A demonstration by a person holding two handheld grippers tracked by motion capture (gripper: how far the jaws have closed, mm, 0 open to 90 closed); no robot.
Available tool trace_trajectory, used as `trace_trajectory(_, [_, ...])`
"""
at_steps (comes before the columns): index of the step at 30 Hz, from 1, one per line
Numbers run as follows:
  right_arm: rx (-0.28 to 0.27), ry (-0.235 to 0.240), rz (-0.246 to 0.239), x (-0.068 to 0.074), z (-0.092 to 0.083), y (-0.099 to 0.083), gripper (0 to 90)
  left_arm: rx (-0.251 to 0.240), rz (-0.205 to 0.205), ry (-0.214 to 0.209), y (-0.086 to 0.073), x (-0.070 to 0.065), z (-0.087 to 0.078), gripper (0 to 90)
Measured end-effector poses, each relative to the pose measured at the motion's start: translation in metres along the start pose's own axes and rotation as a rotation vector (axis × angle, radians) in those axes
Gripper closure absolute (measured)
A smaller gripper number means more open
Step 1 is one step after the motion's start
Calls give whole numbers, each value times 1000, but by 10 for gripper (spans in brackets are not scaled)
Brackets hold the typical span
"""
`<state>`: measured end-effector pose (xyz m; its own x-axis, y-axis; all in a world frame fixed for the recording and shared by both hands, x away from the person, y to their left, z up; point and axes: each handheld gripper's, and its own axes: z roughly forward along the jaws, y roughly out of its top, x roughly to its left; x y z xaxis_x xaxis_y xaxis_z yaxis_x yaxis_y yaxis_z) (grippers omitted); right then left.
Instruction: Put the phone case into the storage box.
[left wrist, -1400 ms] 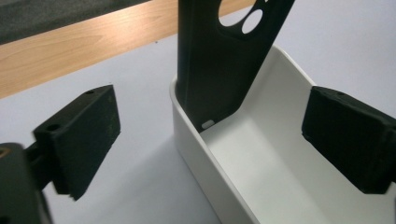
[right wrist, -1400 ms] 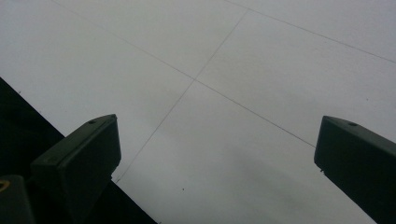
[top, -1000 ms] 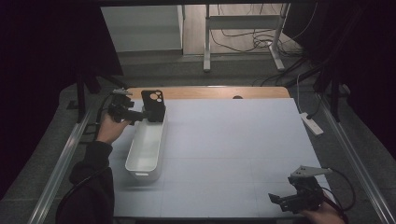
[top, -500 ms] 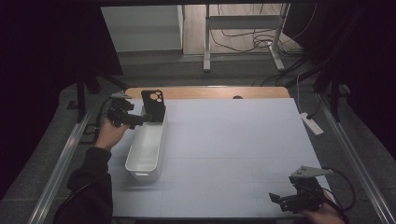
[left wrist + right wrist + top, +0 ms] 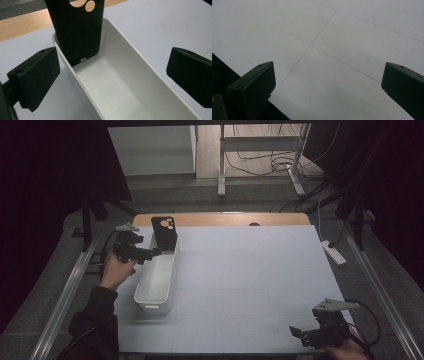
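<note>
The phone case [image 5: 164, 233] stands upright in the tray's [image 5: 156, 287] far end, leaning on its wall. The left gripper [image 5: 150, 253] sits just beside it, fingers spread and empty. Far across the bare worktop [image 5: 250, 270], the right gripper [image 5: 299, 333] hovers, fingers spread too.

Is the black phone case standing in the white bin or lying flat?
Standing: the phone case leans against the far end wall of the white bin, its lower edge on the bin's floor.

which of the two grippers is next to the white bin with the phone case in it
The left gripper, open beside the white bin holding the upright black phone case. The right gripper sits at the table's near right corner.
</note>
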<state>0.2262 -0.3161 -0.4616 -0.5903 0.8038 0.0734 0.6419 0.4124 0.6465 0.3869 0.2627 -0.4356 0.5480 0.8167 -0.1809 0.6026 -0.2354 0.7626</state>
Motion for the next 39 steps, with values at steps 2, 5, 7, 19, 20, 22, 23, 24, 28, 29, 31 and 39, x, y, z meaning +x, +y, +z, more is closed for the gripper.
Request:
trace_trajectory(2, [-7,-10,-1,1,-1,0,0,-8,0,-4,-2,-2,-3,0])
trace_trajectory(5, [-15,-20,-4,2,-1,0,0,-5,6,-4,-5,-5,-6,0])
trace_trajectory(7, [-17,-26,-4,2,-1,-1,0,-2,9,-5,-7,-7,-8,0])
trace_trajectory(19, [-3,-17,-3,2,0,0,0,20,7,-33,-16,-21,-13,5])
trace_trajectory(20, [-1,-18,-6,2,1,0,0,17,10,-35,-17,-23,-14,5])
trace_trajectory(22, [3,-17,-8,2,1,0,0,15,16,-32,-17,-25,-15,4])
trace_trajectory(23, [3,-16,-8,2,1,0,0,11,20,-33,-17,-26,-16,4])
trace_trajectory(24, [1,-15,-7,2,0,0,0,4,17,-34,-18,-28,-17,4])
trace_trajectory(28, [5,-14,-7,2,1,0,0,-16,26,-41,-22,-32,-20,5])
trace_trajectory(29, [7,-13,-11,2,1,0,0,-20,31,-47,-23,-33,-20,5])
trace_trajectory(31, [7,-14,-18,3,1,0,0,-19,36,-48,-27,-35,-19,5])
trace_trajectory(39, [9,-15,-17,3,1,0,0,-18,26,-63,-41,-42,-16,5])
